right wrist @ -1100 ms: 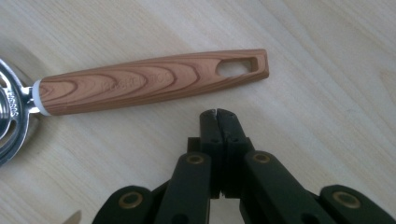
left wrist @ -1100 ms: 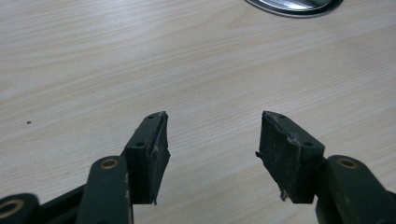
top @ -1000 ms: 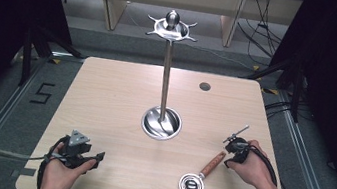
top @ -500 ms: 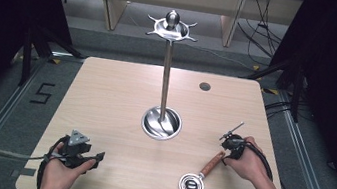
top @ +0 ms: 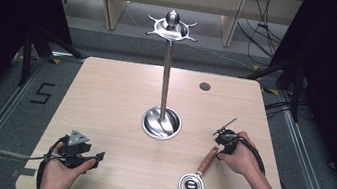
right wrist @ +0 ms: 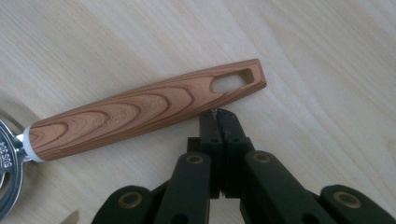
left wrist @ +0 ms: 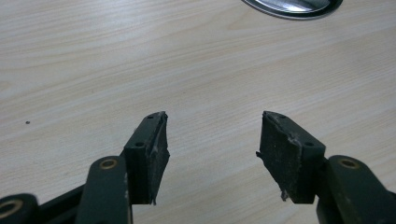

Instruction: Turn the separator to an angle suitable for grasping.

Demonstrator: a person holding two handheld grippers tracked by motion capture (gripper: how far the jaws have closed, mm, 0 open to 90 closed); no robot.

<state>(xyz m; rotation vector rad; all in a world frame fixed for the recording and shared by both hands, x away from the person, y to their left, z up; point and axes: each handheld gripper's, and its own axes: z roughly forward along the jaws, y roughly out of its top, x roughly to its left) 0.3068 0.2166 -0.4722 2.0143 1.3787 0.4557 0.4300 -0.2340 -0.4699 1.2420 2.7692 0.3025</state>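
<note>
At the left, the left tongs (top: 96, 155) rest low on the bench (top: 115, 96) near its front left corner, jaws apart with bare wood between them, well away from the work. They need do nothing for now; keeping them parked there leaves the middle free.

In the middle stands the rack (top: 167, 69), a tall steel pole on a round base, with hooked arms at its top.

To the right of it, near the front edge, lies the utensil (top: 197, 174): a round metal head toward the person, its wooden handle (right wrist: 144, 109) slanting up and away toward the right hand. The handle has a slot (right wrist: 231, 80) at its far end, which looks made for hanging.

The right tongs (right wrist: 218, 116) sit just beside that slotted end, jaws pressed together on nothing, tips at the handle's edge. The step in hand looks like the pick-up. To do it well, spread the jaws first, straddle the handle across its width a little short of the slot, then close firmly, so the slot stays free for a hook.
</note>
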